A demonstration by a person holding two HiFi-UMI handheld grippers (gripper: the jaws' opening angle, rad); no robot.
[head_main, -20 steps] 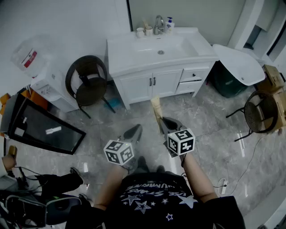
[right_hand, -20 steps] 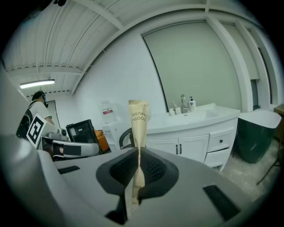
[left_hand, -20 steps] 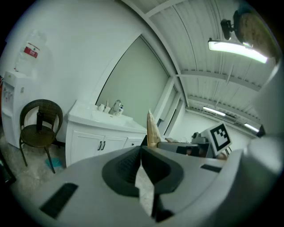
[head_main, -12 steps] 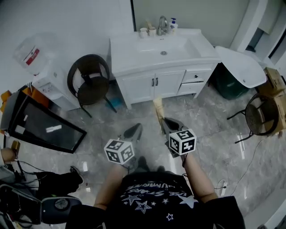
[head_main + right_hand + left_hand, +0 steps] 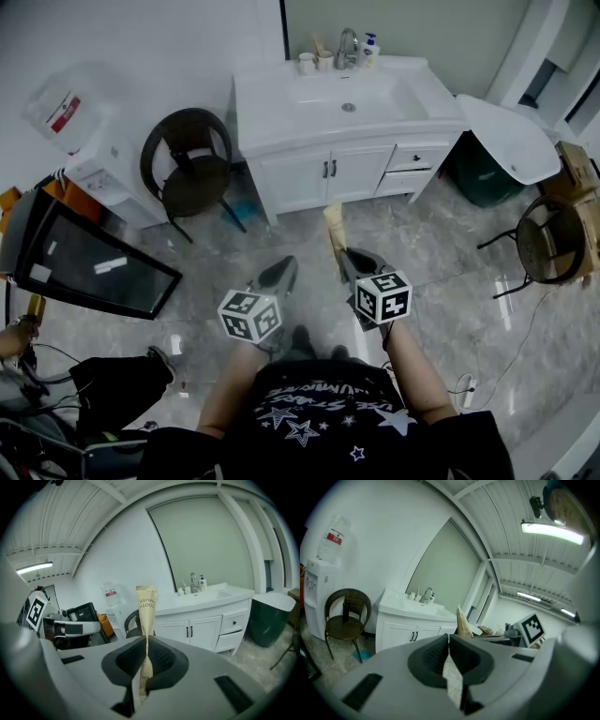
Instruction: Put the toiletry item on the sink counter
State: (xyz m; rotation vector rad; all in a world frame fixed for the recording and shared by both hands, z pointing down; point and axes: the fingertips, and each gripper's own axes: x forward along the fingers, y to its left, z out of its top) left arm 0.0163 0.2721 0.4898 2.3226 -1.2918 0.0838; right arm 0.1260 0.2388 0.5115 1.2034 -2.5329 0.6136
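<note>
Pinching toothbrush packet (image 5: 146, 605) upright between right gripper (image 5: 146, 641) jaws; left gripper (image 5: 448, 640) jaws pressed together.

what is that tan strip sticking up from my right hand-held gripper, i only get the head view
Observer: It's a tan paper toothbrush packet. In the right gripper view the print on it reads "TOOTH BRUSH".
Operator: clamped or just resting there
Observer: Clamped. The right hand-held gripper has both jaws shut on the packet's lower part, and the printed end stands up above them.
Operator: and the left one
Observer: The left hand-held gripper has its jaws together with nothing between them.
</note>
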